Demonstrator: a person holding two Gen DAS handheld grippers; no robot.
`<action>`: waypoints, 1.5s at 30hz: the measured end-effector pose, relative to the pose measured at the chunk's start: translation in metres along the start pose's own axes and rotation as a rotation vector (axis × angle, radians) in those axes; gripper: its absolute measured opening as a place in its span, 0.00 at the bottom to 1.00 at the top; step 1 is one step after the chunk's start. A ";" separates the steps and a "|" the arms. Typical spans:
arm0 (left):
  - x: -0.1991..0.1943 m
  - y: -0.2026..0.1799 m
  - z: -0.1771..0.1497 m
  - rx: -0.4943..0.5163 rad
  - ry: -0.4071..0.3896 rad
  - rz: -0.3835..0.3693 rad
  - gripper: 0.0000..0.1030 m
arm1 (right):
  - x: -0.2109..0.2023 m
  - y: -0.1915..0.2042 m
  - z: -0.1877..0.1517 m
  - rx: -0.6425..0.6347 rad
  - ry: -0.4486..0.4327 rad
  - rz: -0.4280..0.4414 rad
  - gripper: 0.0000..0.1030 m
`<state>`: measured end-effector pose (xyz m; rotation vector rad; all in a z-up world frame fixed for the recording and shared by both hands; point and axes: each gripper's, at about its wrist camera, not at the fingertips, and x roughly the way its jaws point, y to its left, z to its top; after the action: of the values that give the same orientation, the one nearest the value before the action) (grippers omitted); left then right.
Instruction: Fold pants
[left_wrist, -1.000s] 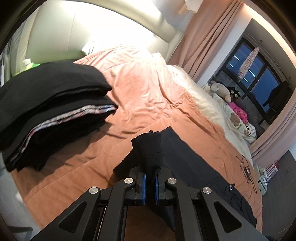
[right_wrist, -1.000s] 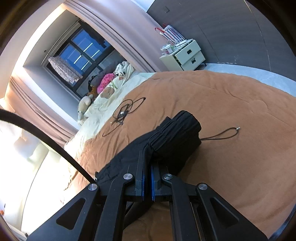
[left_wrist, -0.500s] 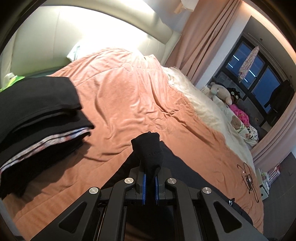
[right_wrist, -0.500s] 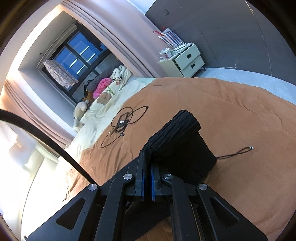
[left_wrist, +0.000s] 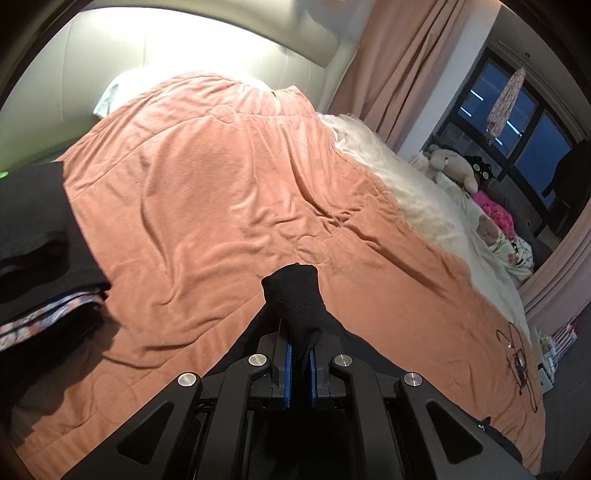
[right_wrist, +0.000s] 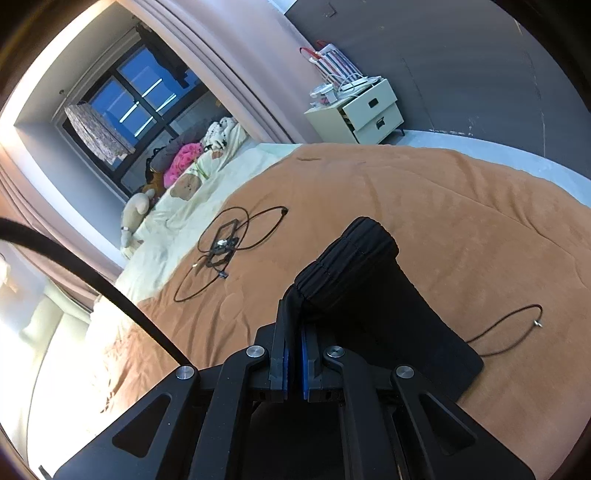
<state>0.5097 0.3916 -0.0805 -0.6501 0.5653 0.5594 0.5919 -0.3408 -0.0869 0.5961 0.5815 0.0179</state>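
Both grippers are carrying the black pants across the orange blanket (left_wrist: 207, 192). The left gripper (left_wrist: 299, 363), low in its frame, is clamped on a bunched hem of the pants (left_wrist: 295, 295); the right gripper (right_wrist: 293, 363) is clamped on the gathered waistband (right_wrist: 351, 266). Over the last second the stack of folded dark clothes (left_wrist: 40, 240) has slid toward the left edge, and the garment has drawn back from the loose cable (right_wrist: 229, 243), suggesting a fold being pulled over.
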 end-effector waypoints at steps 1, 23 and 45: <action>0.007 -0.003 0.001 0.006 0.005 0.005 0.07 | 0.005 0.001 0.002 -0.005 0.002 -0.007 0.02; 0.093 -0.044 -0.010 0.225 0.071 0.105 0.65 | 0.064 0.023 0.016 -0.068 0.041 -0.051 0.72; 0.025 0.015 -0.048 0.271 0.174 0.148 0.68 | -0.010 0.110 -0.075 -0.371 0.334 0.146 0.80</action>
<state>0.5040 0.3760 -0.1340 -0.4037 0.8411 0.5551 0.5604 -0.2118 -0.0729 0.2724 0.8340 0.3612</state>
